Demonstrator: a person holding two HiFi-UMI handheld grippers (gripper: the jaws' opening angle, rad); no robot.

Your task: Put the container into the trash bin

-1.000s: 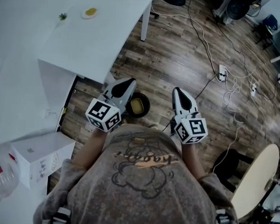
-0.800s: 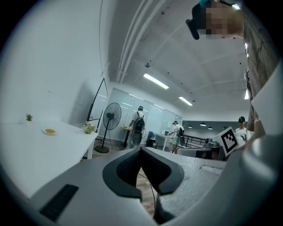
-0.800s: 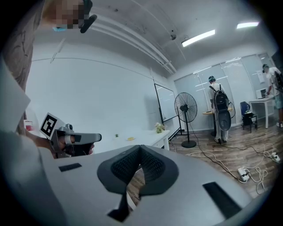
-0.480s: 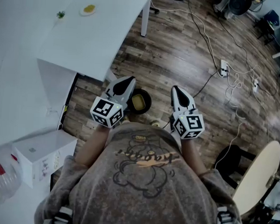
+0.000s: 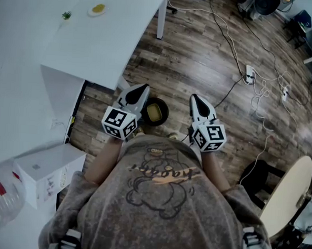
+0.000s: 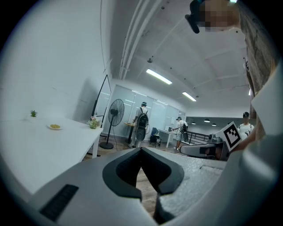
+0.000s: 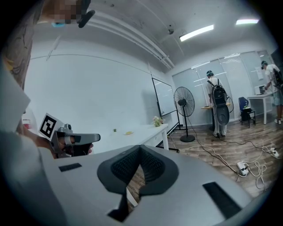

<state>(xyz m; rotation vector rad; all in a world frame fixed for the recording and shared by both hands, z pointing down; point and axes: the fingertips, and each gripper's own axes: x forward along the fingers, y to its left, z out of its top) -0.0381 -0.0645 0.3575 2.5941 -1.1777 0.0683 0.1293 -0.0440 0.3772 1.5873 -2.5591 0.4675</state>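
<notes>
On your left, the white table [image 5: 97,44] runs out of frame. Your left gripper [image 5: 142,88] is clenched, its jaw tips meeting on nothing. Just right of it, on the wooden floor [image 5: 202,61], stands the black trash bin [image 5: 166,114], its left edge cut off by that gripper. The yellowish container [image 5: 153,114] lies inside, too small to tell its long axis or which way it points. Your right gripper [image 5: 194,98] is clenched too, empty, apart from the bin.
</notes>
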